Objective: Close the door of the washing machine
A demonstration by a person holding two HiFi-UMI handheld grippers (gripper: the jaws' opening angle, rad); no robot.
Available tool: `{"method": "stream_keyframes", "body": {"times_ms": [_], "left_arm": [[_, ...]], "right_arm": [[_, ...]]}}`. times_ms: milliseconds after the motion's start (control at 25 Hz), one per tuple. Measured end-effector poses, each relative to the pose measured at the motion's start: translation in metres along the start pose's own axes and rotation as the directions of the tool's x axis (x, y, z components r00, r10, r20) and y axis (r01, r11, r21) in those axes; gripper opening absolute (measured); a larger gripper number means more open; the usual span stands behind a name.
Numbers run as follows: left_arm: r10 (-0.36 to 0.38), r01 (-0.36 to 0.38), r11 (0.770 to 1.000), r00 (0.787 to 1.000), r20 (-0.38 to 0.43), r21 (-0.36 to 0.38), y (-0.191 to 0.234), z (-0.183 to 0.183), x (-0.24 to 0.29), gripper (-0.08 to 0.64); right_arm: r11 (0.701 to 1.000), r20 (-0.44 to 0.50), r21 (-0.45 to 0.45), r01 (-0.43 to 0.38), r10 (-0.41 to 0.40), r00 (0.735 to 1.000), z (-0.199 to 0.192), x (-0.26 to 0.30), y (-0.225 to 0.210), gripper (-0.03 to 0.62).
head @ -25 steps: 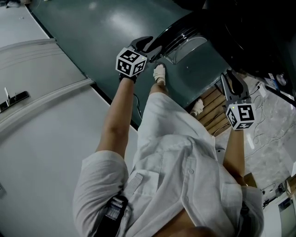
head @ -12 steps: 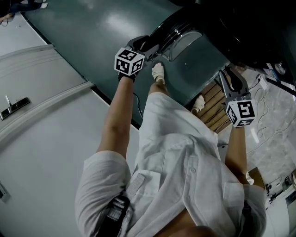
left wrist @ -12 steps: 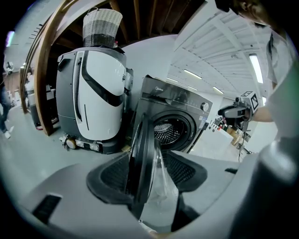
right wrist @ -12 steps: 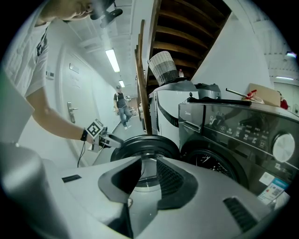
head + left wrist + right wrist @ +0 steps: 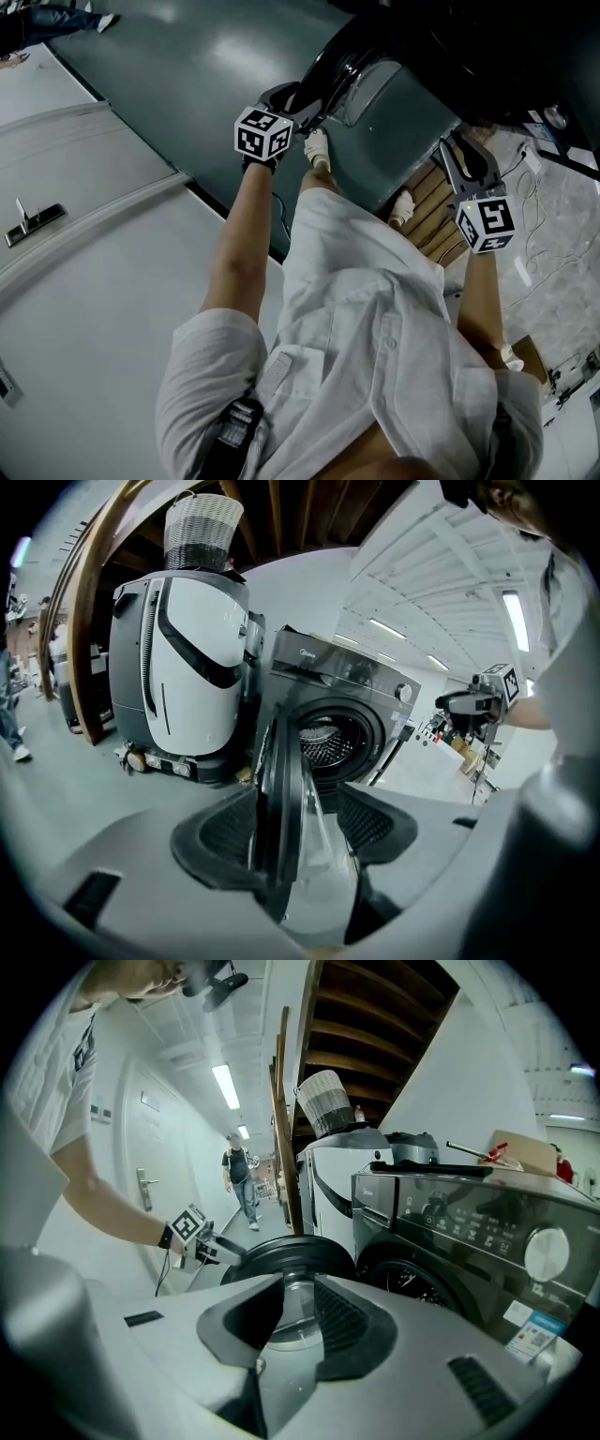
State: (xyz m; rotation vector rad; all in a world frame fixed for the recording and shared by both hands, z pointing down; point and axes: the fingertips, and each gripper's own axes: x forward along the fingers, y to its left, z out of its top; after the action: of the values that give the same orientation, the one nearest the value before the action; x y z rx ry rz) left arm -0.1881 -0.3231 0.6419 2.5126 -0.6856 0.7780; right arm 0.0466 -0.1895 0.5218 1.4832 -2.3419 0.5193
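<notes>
The dark washing machine point(image 5: 361, 691) stands with its drum open. Its round door point(image 5: 278, 761), black-rimmed with a glass bowl, is swung out and shows edge-on in the left gripper view. My left gripper point(image 5: 298, 808) straddles the door's rim point(image 5: 323, 75); its jaws are opening and the pads stand off the rim. The right gripper point(image 5: 459, 155) hangs open and empty further right, in front of the machine. From the right gripper view the door point(image 5: 291, 1255) lies beyond the right gripper point(image 5: 298, 1309), with the left gripper point(image 5: 223, 1251) at the door's left edge.
A white and grey floor machine point(image 5: 187, 658) with a woven basket point(image 5: 202, 532) on top stands left of the washer, under a wooden staircase point(image 5: 356, 1016). A person point(image 5: 239, 1180) stands down the corridor. A wooden pallet point(image 5: 436, 211) and cables point(image 5: 539, 253) lie on the floor.
My left gripper and the door's rim have shifted slightly toward the machine. The right gripper has edged up and left in the head view.
</notes>
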Motion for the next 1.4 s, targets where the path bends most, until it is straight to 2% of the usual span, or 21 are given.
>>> {"method": "stream_keyframes", "body": {"times_ms": [280,720,1200,1400], "left_arm": [[-0.039,0.039,0.999,0.999,-0.023,0.012,-0.045,-0.008,0.011,0.261],[-0.156,0.161,0.984,0.985,-0.070,0.074,-0.126,-0.008,0.042,0.255],[-0.299,0.321,0.931,0.944,-0.136,0.177,-0.210,0.011,0.101,0.251],[-0.338,0.363,0.907,0.930,-0.145,0.212,-0.238,0.023,0.129,0.250]], "right_arm": [[1.000,0.013,0.008,0.007,-0.007,1.000,-0.007,-0.022,-0.010,0.115],[0.999,0.032,0.026,0.043,-0.044,0.999,-0.016,-0.061,-0.032,0.115],[0.989,0.035,0.074,0.131,-0.134,0.990,-0.037,-0.111,-0.068,0.115],[0.980,0.031,0.099,0.172,-0.176,0.984,-0.052,-0.132,-0.082,0.115]]}}
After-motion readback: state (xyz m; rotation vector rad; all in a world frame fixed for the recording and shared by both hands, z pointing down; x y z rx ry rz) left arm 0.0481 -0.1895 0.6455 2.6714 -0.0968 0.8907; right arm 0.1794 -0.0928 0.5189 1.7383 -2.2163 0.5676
